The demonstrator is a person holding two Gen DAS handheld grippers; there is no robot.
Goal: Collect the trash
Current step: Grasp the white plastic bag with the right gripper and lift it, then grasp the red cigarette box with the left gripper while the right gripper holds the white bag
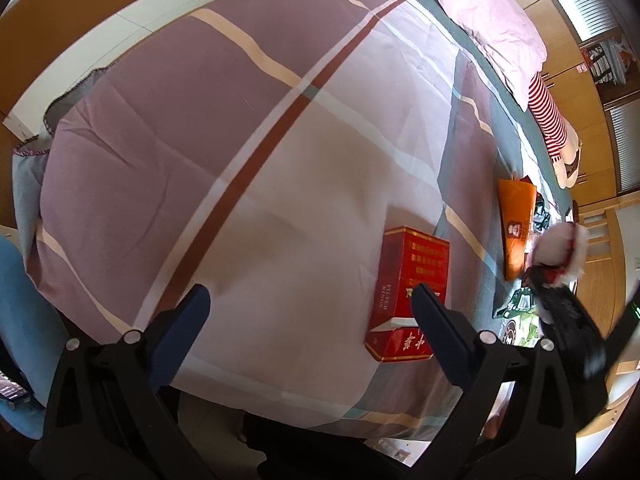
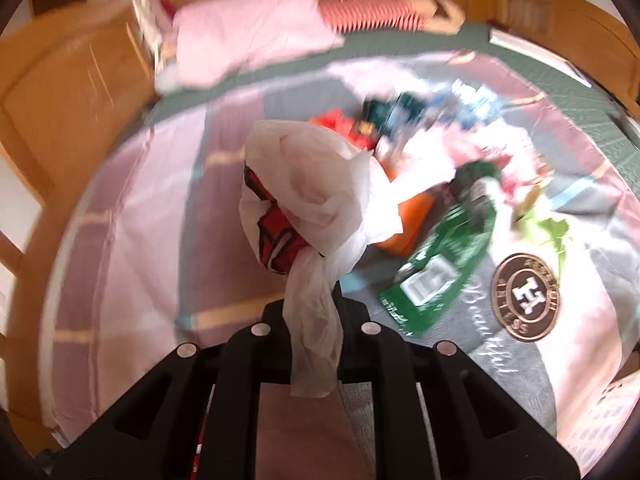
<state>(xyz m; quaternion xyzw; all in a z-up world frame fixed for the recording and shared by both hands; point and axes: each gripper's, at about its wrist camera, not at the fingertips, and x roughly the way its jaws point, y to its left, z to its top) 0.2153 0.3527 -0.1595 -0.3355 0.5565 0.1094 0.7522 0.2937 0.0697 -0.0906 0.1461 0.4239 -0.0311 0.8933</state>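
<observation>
A white plastic bag [image 2: 316, 184] with red print hangs in front of my right gripper [image 2: 314, 304], whose jaws are shut on the bag's twisted neck. The bag is lifted off the bed. In the left wrist view the same bag [image 1: 558, 246] and the right gripper [image 1: 556, 280] appear blurred at the right. My left gripper [image 1: 308, 304] stands open above the quilt, with nothing between its fingers. A red cigarette carton [image 1: 408, 280] lies on the quilt just beside its right finger. Wrappers lie on the bed: a green packet [image 2: 444, 264], an orange packet [image 1: 516, 220] and a light green scrap [image 2: 548, 232].
The bed is covered by a pink, mauve and white plaid quilt [image 1: 200, 140]. A pink pillow [image 1: 492, 28] and a red-striped soft toy [image 1: 548, 116] lie at the head. Wooden furniture [image 2: 80, 80] surrounds the bed. A blue chair [image 1: 20, 320] stands at the left.
</observation>
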